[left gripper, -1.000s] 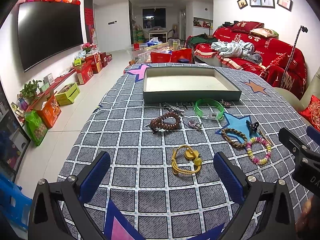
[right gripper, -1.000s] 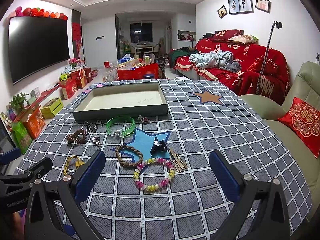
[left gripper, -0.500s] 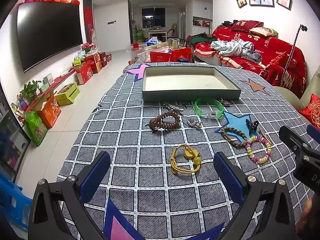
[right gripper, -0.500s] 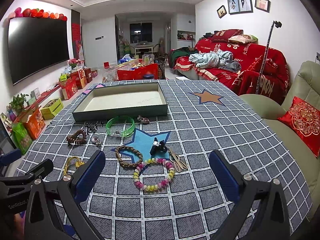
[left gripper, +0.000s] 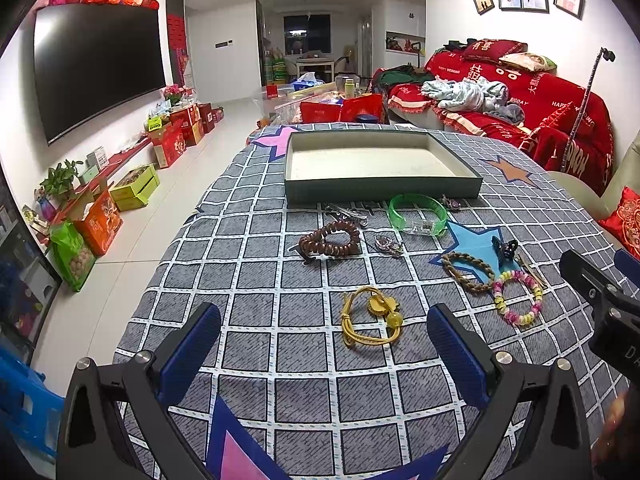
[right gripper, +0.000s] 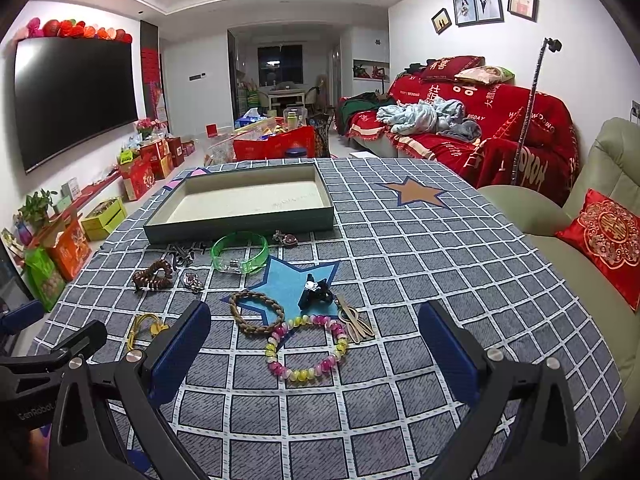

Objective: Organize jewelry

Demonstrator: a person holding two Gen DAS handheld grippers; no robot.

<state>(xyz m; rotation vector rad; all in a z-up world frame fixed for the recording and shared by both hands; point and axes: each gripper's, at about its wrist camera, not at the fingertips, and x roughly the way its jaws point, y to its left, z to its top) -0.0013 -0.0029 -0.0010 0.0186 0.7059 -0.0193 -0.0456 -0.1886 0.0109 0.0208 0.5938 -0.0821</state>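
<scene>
Jewelry lies scattered on a checked tablecloth in front of a shallow green tray [left gripper: 384, 191] [right gripper: 240, 222]. A yellow cord bracelet [left gripper: 370, 320] sits just ahead of my open left gripper [left gripper: 324, 344]. A pink-and-yellow bead bracelet [right gripper: 306, 346] lies just ahead of my open right gripper [right gripper: 314, 344]. Farther off are a braided tan bracelet [right gripper: 256, 316], a black claw clip [right gripper: 316, 294], a green bangle [right gripper: 240, 254], a brown coil hair tie [left gripper: 332, 238] and small metal pieces. Both grippers hold nothing.
A red-covered sofa [right gripper: 472, 136] and a green armchair with a red cushion [right gripper: 604, 232] stand to the right of the table. Gift boxes [left gripper: 132, 192] line the floor on the left below a wall TV [left gripper: 96, 68]. The right gripper's body [left gripper: 600, 292] shows at the left view's right edge.
Almost nothing differs. Both grippers stay open above the near table edge, with only a slight drift of the views.
</scene>
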